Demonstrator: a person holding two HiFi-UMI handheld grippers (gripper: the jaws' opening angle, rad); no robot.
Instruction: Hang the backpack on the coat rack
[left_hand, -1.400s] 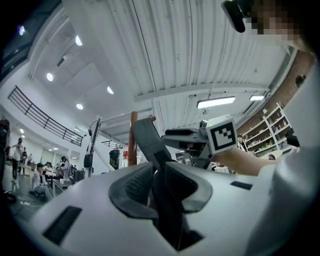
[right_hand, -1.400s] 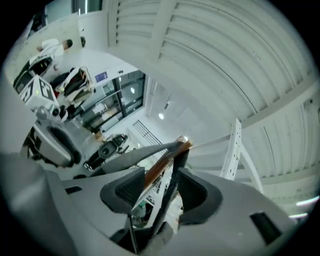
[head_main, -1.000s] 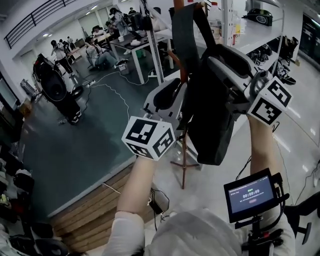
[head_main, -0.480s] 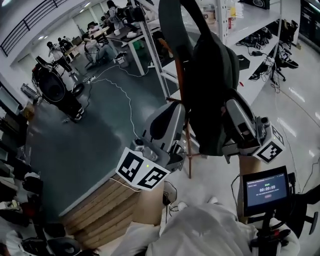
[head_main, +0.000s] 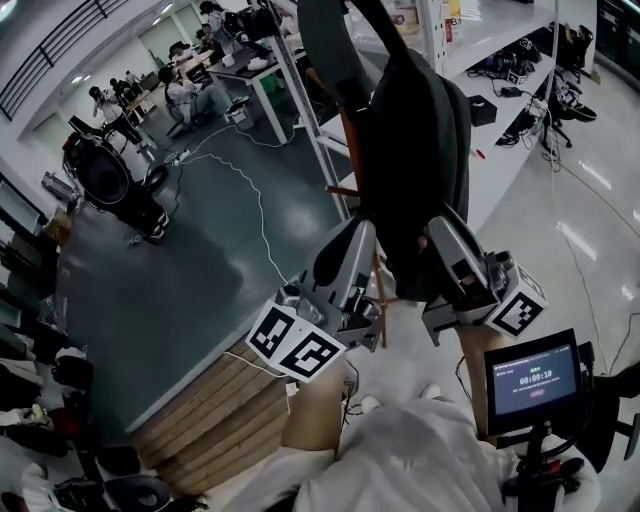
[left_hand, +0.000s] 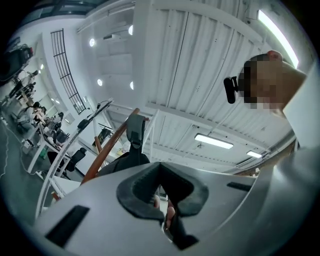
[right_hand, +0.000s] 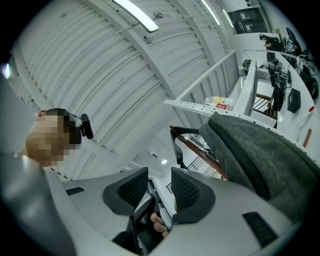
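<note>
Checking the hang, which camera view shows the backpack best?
The head view: the backpack shows nearly whole, hanging along the coat rack pole. The left gripper view catches only its top and strap; the right gripper view, just one grey side.

You stand in an open-plan lab workshop: people (head_main: 183, 92) sit at white-framed tabletops (head_main: 240, 62), cables (head_main: 256, 196) trail across the grey floor (head_main: 150, 290), equipment (head_main: 516, 64) crowds the right-hand tabletop, strip lights (left_hand: 214, 141) overhead.

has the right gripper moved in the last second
Yes. The right gripper has dropped, from beside the upper half of the hanging backpack to its bottom edge. Its jaws are closing with nothing between them.
</note>
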